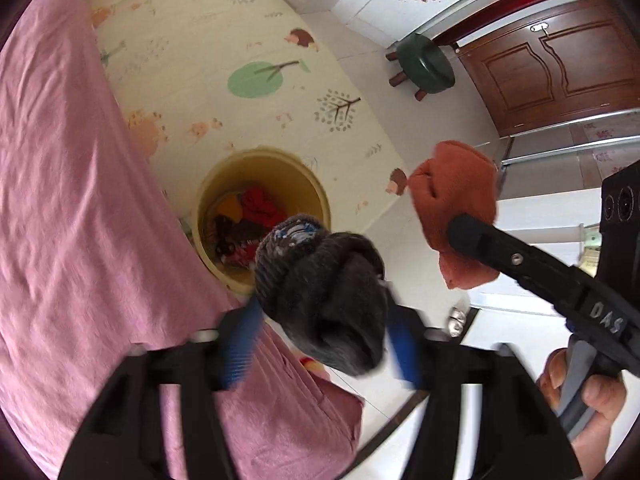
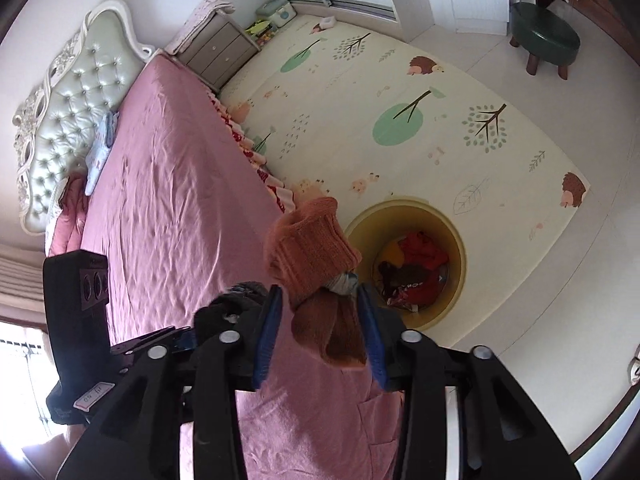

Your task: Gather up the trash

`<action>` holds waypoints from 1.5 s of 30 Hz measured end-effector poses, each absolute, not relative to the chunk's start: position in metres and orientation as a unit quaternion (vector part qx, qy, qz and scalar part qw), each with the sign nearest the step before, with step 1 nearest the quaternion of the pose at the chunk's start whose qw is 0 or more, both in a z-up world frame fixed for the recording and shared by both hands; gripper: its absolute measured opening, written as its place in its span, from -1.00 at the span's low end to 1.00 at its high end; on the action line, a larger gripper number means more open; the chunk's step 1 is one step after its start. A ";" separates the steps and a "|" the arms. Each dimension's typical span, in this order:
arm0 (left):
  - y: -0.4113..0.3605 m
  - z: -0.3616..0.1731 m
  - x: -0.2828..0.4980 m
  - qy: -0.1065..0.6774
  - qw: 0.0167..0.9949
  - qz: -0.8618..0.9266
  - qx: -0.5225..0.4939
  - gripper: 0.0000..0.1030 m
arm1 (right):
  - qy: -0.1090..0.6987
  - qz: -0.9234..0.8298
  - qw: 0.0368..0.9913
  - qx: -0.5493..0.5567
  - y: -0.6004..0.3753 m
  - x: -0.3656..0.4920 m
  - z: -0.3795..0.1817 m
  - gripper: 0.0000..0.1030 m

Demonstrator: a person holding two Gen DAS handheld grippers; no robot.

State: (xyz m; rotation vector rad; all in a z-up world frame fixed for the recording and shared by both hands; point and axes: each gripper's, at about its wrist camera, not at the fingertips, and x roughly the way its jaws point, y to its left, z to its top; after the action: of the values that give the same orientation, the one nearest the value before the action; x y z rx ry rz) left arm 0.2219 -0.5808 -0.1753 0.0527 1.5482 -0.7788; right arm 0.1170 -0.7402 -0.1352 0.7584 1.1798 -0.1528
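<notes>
Socks, balled up, are sitting in both tongs. The left tongs (image 1: pixel 320 344) are closing their blue pads on a dark grey sock bundle (image 1: pixel 324 296), which is filling the gap between the pads and bulging past the tips; its ribbed cuff is showing a patch of blue and white. The right tongs (image 2: pixel 320 328) are pinching an orange sock bundle (image 2: pixel 316 264) in the same way, with the ribbed cuff standing above the pads and the rest hanging down between them. In the left wrist view the right tongs' black finger is pressing across the orange bundle, and the person's hand (image 1: pixel 580 384) is gripping the handle at the lower right.

Both bundles are hanging in the air over the edge of the bed (image 2: pixel 172 184), whose pink sheet is running along the left of both views and ending in a corner just below the tongs. Just beside that edge a yellow bin (image 2: pixel 456 240) is standing on the floor, part on a printed play mat (image 2: pixel 360 92), with its mouth open upward and red and dark clothes lying in the bottom. Open floor is spreading beyond the bin across the mat to pale tiles. A green stool (image 2: pixel 544 40) is standing well apart near a brown door (image 1: pixel 560 64), and a nightstand (image 2: pixel 216 48) is sitting by the tufted headboard (image 2: pixel 76 112).
</notes>
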 end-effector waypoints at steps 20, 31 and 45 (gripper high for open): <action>-0.532 -0.142 0.209 0.674 0.658 -0.334 0.030 0.58 | 0.539 -0.036 0.769 0.342 -0.699 0.114 -0.108 -0.12; -0.410 -0.116 0.174 0.675 0.689 -0.264 -0.020 0.58 | 0.573 0.054 0.763 0.295 -0.594 0.123 -0.093 -0.12; -0.257 -0.106 0.127 0.669 0.718 -0.167 -0.095 0.58 | 0.613 0.162 0.742 0.219 -0.445 0.124 -0.082 -0.12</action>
State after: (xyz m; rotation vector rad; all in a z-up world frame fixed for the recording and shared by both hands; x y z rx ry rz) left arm 0.1271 -0.2567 -0.1062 -0.2109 1.4807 -0.3702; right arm 0.1236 -0.4454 -0.0817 0.4810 1.3428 0.3561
